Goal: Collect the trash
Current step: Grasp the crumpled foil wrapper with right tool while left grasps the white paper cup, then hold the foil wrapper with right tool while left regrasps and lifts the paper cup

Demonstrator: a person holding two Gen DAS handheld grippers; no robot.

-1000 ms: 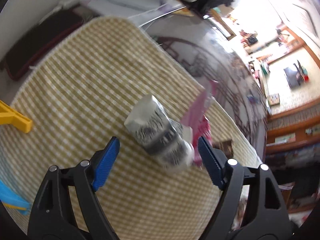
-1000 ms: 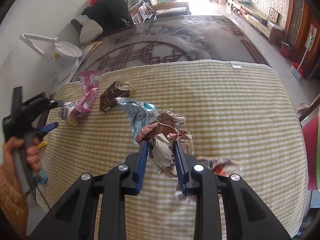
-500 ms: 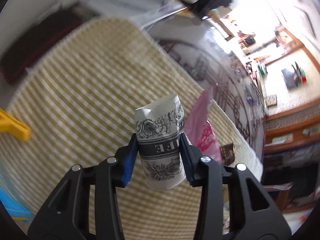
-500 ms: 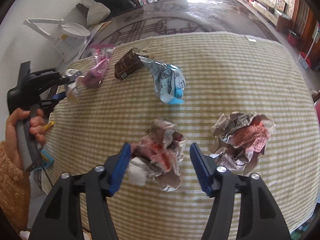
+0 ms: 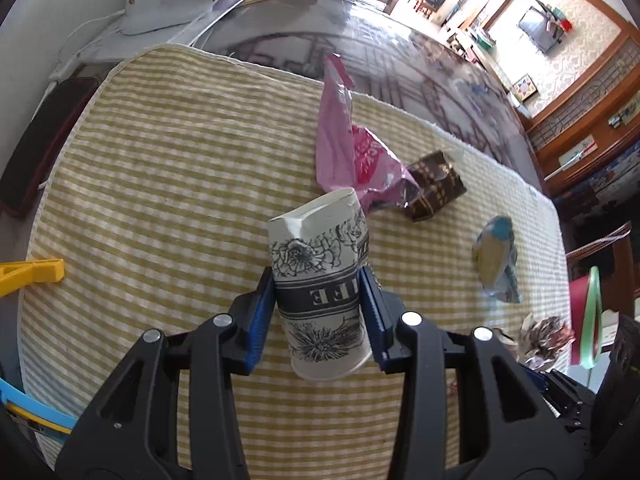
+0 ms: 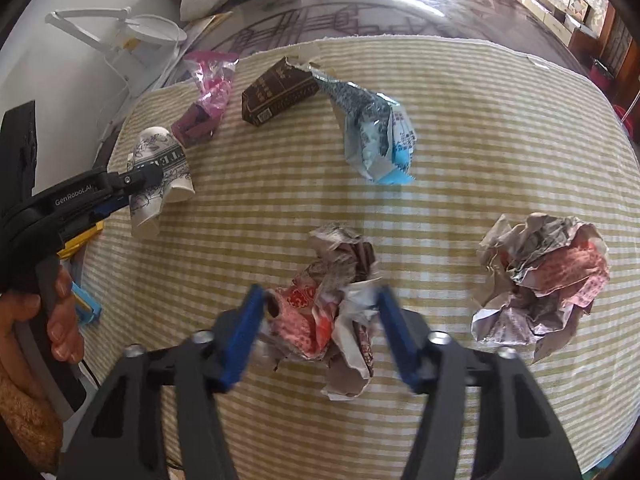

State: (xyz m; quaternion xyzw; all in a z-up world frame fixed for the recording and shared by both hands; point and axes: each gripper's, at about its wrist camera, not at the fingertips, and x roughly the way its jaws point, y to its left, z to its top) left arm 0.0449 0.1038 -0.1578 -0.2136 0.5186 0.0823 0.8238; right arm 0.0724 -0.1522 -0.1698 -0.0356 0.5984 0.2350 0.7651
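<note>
My left gripper [image 5: 318, 312] is shut on a white paper coffee cup [image 5: 320, 280] with black flower print, held above the checked cloth; it also shows in the right wrist view [image 6: 160, 176]. My right gripper [image 6: 320, 320] is open around a crumpled newspaper ball [image 6: 332, 304] lying on the cloth. A second newspaper ball [image 6: 540, 276] lies to its right. A pink wrapper [image 5: 348, 148], a brown carton [image 5: 434, 190] and a blue-white wrapper [image 5: 496, 256] lie farther back.
The yellow checked cloth [image 5: 160, 168] covers a glass table. A white lamp base [image 5: 160, 4] and a dark red case [image 5: 40, 148] stand at the left edge. A yellow clip [image 5: 32, 276] and a blue clip [image 5: 28, 404] hold the cloth.
My left gripper closed on the cup and lifted it. My right gripper let go of the newspaper ball, opened, and now straddles it on the cloth.
</note>
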